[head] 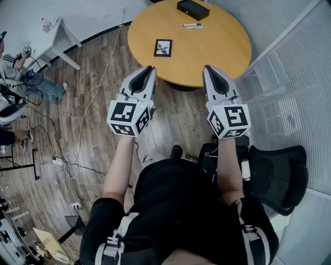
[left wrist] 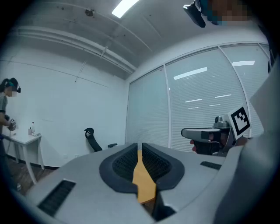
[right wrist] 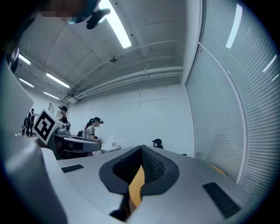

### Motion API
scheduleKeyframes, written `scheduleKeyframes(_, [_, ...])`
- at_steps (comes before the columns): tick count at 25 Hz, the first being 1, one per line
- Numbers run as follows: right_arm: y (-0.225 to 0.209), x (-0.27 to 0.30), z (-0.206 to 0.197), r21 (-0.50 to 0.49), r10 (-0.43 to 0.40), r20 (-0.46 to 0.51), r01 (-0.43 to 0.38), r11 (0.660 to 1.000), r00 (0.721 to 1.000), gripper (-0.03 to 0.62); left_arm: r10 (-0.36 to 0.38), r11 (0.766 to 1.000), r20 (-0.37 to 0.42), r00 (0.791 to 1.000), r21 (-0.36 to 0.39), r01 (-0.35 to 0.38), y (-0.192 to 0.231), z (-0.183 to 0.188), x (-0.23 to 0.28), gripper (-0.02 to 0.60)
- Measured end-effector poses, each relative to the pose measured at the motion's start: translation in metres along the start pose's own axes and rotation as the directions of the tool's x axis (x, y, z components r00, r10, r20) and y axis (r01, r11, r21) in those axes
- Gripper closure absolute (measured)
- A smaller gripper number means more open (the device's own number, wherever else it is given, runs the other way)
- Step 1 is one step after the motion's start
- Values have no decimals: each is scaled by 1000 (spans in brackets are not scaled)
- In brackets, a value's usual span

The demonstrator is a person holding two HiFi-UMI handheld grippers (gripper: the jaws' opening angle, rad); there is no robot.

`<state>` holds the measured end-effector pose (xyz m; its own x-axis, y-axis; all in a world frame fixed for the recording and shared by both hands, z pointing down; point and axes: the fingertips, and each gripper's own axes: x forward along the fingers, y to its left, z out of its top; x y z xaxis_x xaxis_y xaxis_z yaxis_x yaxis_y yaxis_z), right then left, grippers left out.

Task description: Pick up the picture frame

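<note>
The picture frame (head: 163, 47), small and black-edged with a pale print, lies flat on the round wooden table (head: 217, 52), left of its middle. My left gripper (head: 149, 68) hovers level at the table's near edge, just short of the frame and slightly left of it, shut and holding nothing. My right gripper (head: 209, 68) is held level beside it at the same edge, to the frame's right, also shut and empty. In the left gripper view the pads (left wrist: 151, 162) meet, with only a sliver of tabletop showing between them. The right gripper view shows the same closed pads (right wrist: 153, 166).
A black box (head: 193, 9) and two pens (head: 192, 25) lie at the table's far side. A black office chair (head: 282, 176) stands to my right against the glass wall with blinds (head: 295, 93). Cables (head: 77, 155), a white side table (head: 59, 33) and a seated person (head: 31, 77) are at left.
</note>
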<state>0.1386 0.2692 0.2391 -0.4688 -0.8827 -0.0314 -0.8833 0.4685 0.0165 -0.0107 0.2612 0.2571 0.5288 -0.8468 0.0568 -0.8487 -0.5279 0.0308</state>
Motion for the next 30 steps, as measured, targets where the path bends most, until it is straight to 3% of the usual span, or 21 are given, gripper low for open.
scheduleKeyframes(14, [13,-21,0,12,27,-2,-27,1000,1000,580,15,1000,-8,1000,3,-15,-17,-1,-23,534])
scheduleKeyframes(30, [15,2,-48,83,34,-77,-28,996,996,577,19,999,-93,996,-39,-23,-3,-52,-13,534])
